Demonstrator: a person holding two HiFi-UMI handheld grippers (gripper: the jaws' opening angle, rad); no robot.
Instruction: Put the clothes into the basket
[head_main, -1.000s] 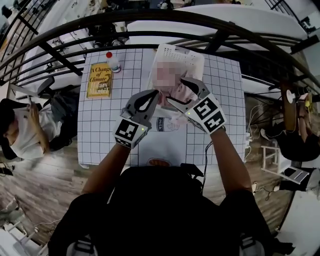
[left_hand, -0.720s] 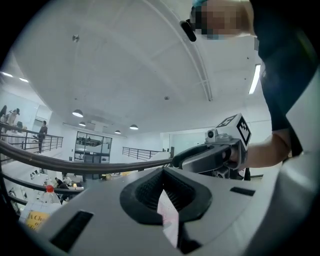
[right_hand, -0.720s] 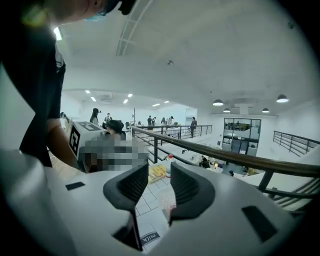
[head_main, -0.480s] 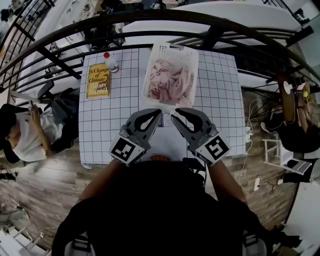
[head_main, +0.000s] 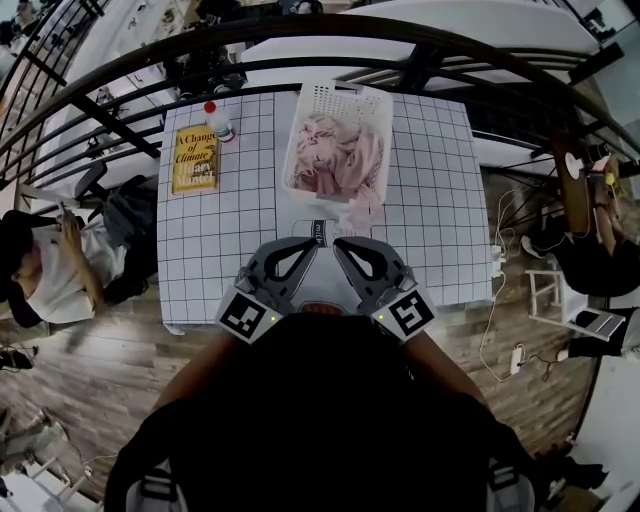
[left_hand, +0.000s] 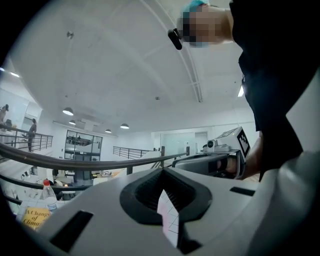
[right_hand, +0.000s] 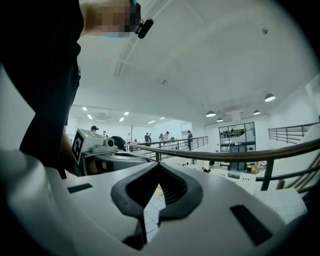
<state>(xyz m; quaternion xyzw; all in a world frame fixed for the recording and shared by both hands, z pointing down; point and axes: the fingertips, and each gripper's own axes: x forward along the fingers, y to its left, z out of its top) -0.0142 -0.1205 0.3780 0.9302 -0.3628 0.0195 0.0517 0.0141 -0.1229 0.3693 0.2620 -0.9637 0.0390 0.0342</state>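
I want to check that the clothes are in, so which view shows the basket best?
The head view: it looks down into the white basket, with pink clothes inside it, on the checked table. Both gripper views look level over the table, and I cannot make out the basket in either.

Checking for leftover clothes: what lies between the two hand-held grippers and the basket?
Head view: a white printed garment lies flat on the table between the basket and the left hand-held gripper and right hand-held gripper, whose jaws just closed empty.
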